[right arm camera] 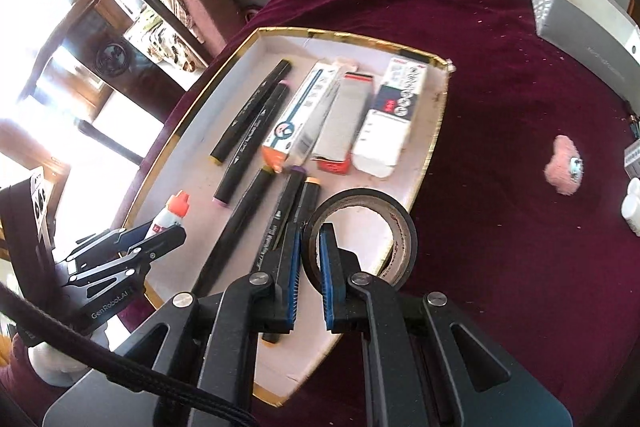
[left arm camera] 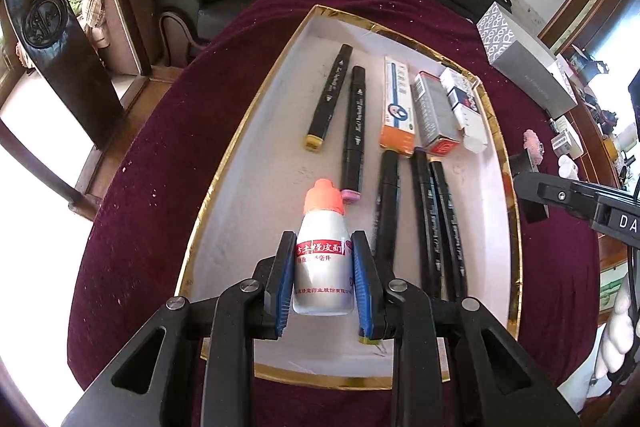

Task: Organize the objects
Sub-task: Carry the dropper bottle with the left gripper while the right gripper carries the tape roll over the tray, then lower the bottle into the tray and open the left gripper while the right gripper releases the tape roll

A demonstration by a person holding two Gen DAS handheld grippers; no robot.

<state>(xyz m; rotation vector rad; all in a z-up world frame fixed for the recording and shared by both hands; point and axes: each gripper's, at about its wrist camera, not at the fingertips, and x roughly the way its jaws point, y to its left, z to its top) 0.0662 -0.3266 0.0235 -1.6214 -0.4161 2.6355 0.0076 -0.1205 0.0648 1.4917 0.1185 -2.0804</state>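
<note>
Left gripper (left arm camera: pixel 322 283) jaws clamped on white orange-capped bottle (left arm camera: pixel 323 259) above gold-rimmed tray (left arm camera: pixel 224 163), right gripper (right arm camera: pixel 309 279) jaws pinching black tape roll (right arm camera: pixel 360 233) wall at tray's right edge, markers (left arm camera: pixel 436 223) in tray

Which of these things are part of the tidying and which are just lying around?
Job:
white bottle with orange cap in left gripper
black tape roll in right gripper
gold-rimmed tray
black markers

Lying about:
fluffy pink thing
grey box
</note>
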